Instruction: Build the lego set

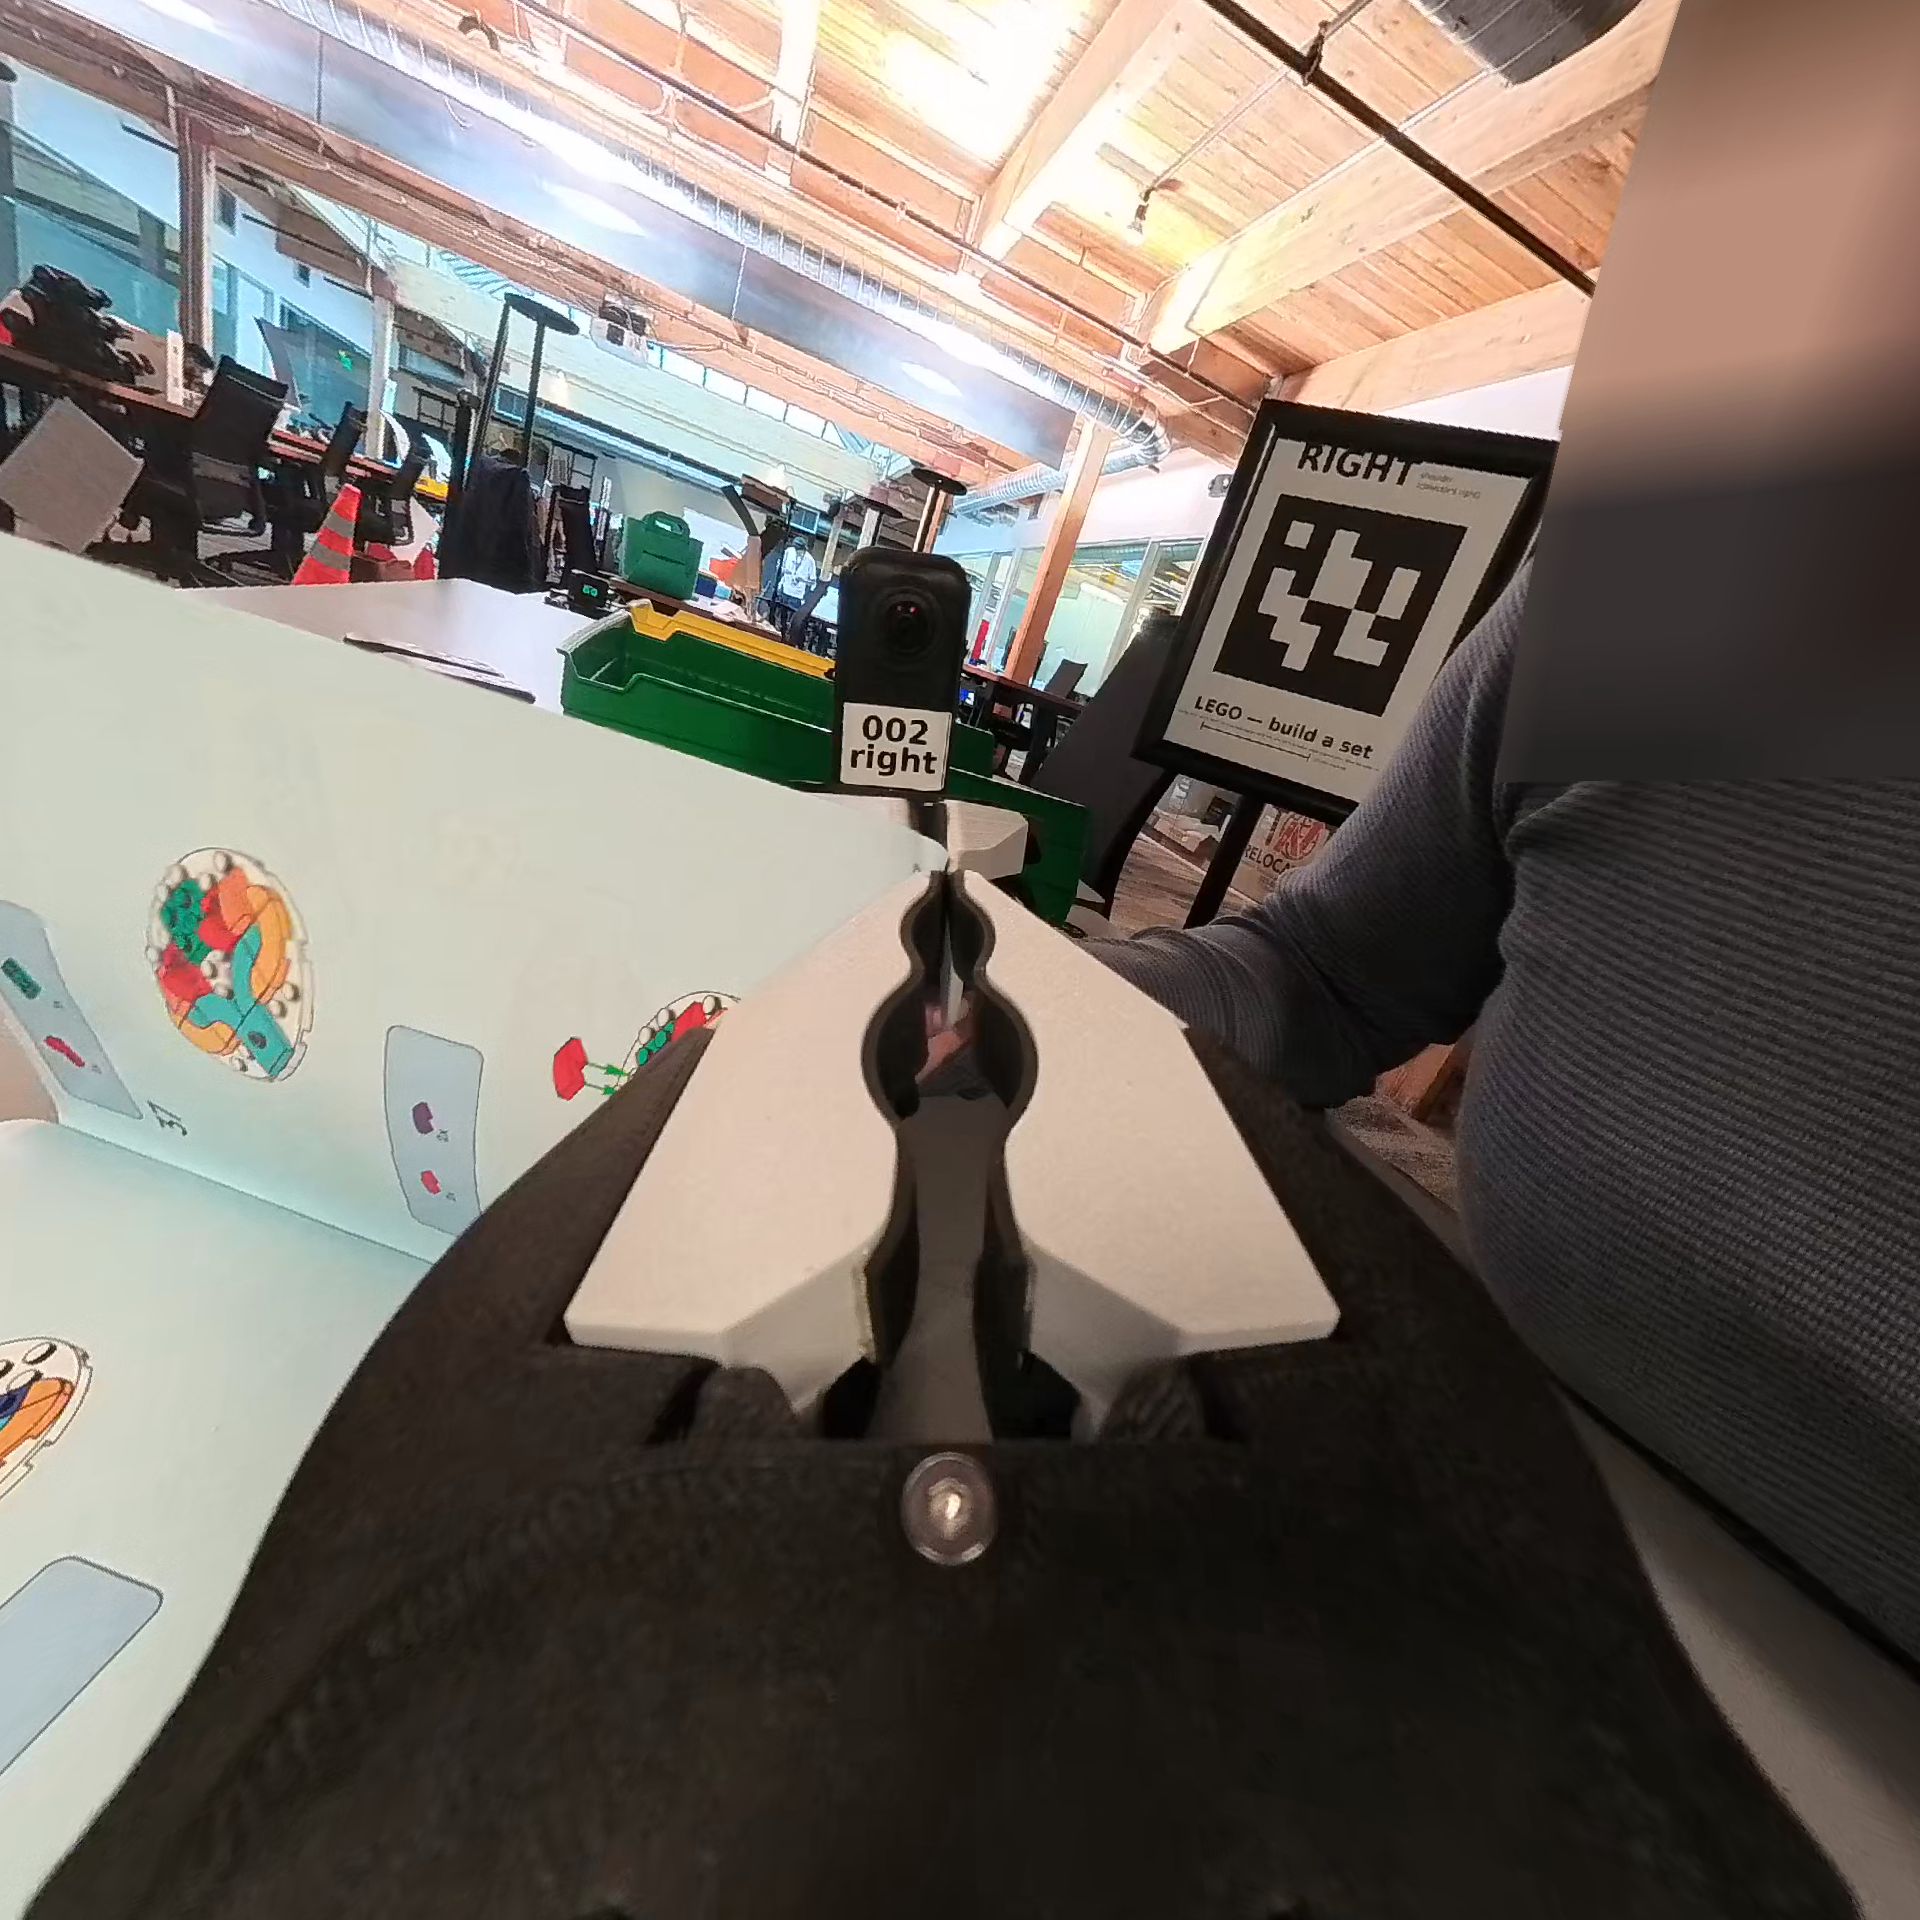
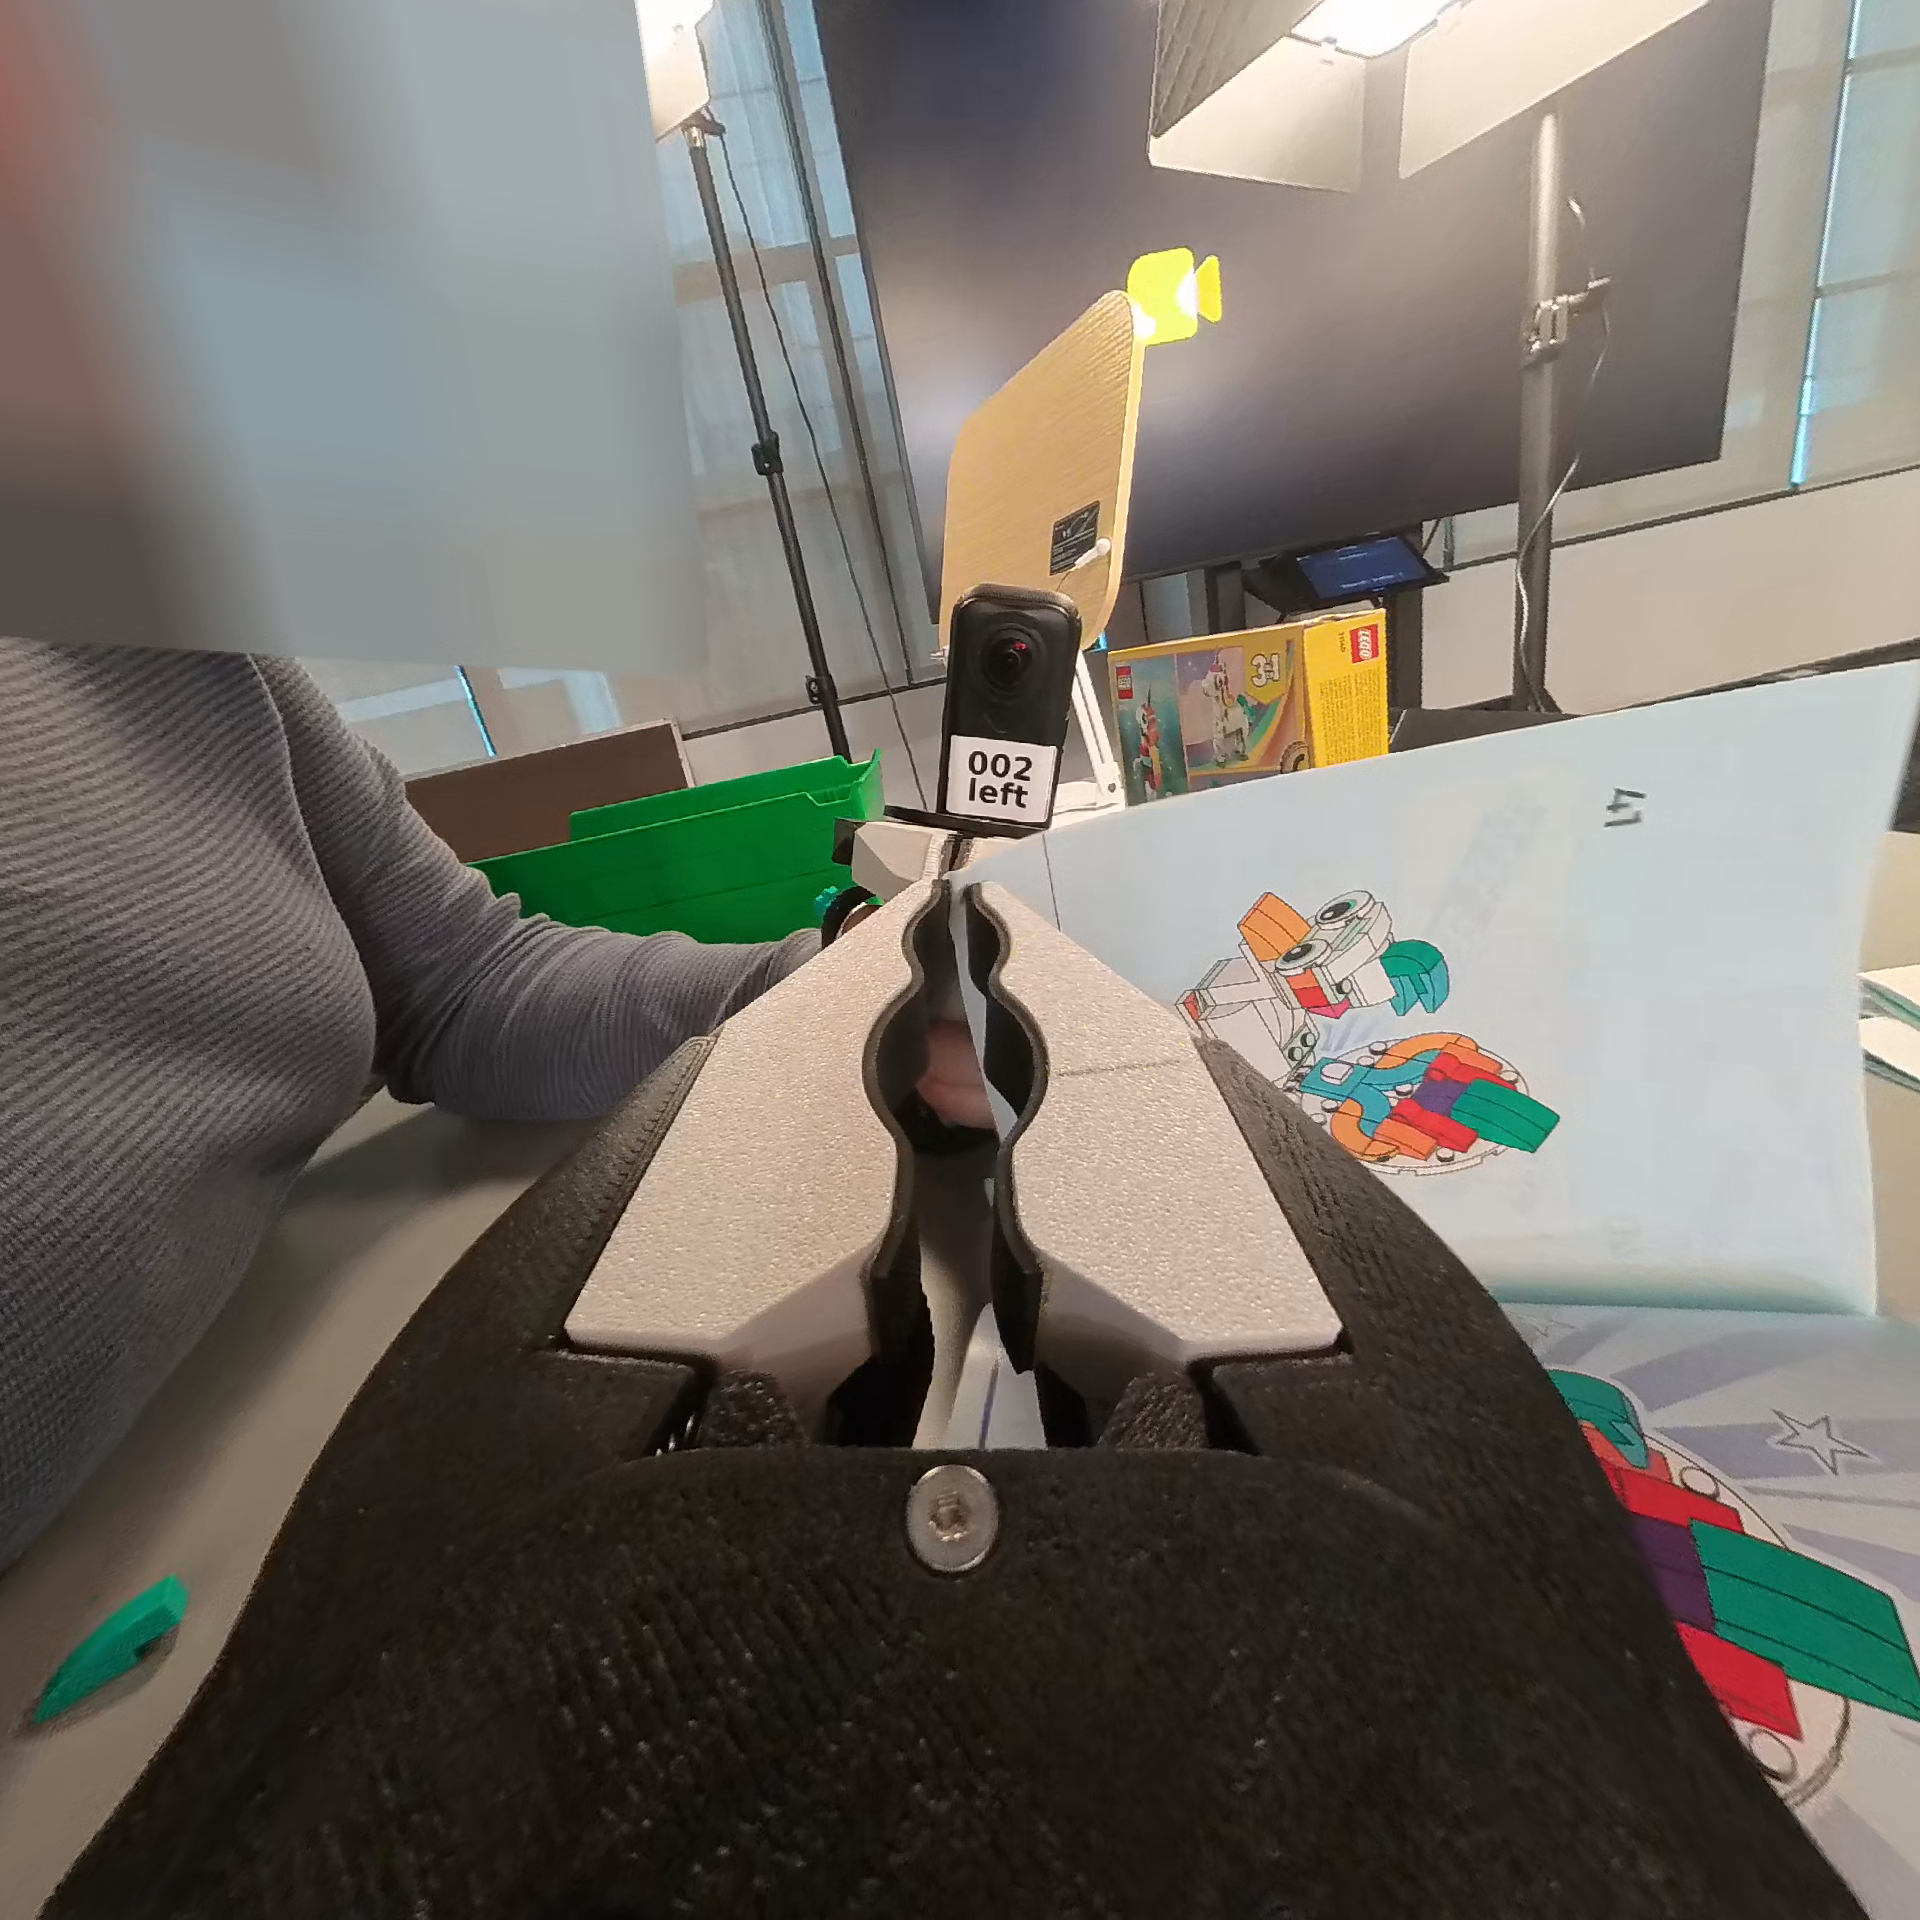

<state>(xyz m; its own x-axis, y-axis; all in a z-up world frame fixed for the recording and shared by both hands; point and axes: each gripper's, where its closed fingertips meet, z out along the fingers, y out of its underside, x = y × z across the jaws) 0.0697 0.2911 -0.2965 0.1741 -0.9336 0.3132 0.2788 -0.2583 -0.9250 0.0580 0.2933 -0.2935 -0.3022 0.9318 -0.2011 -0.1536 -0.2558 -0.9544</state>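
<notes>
The pale blue instruction booklet lies open, with one page (image 1: 468, 810) lifted upright. My left gripper (image 1: 948, 878) is shut on the top edge of that page; a thin strip of paper shows between its white fingers. My right gripper (image 2: 951, 888) is shut on a raised page (image 2: 1558, 883) too, with paper running down between its fingers. The two grippers meet tip to tip: the right one's camera (image 1: 902, 634) and the left one's camera (image 2: 1008, 665) face each other. I cannot tell whether both hold the same sheet. A small green brick (image 2: 109, 1647) lies loose on the table.
Green bins (image 1: 707, 696) (image 2: 675, 852) stand just behind the grippers. The yellow set box (image 2: 1247, 707) stands farther back. A framed sign on an easel (image 1: 1340, 603) stands at the right. A person's grey sleeve (image 1: 1403, 914) (image 2: 208, 883) rests on the table beside the grippers. Both grippers' tips are close together, under 4 cm apart. Left tips and right tips are each some 25 cm from the small green brick (image 2: 109, 1647).
</notes>
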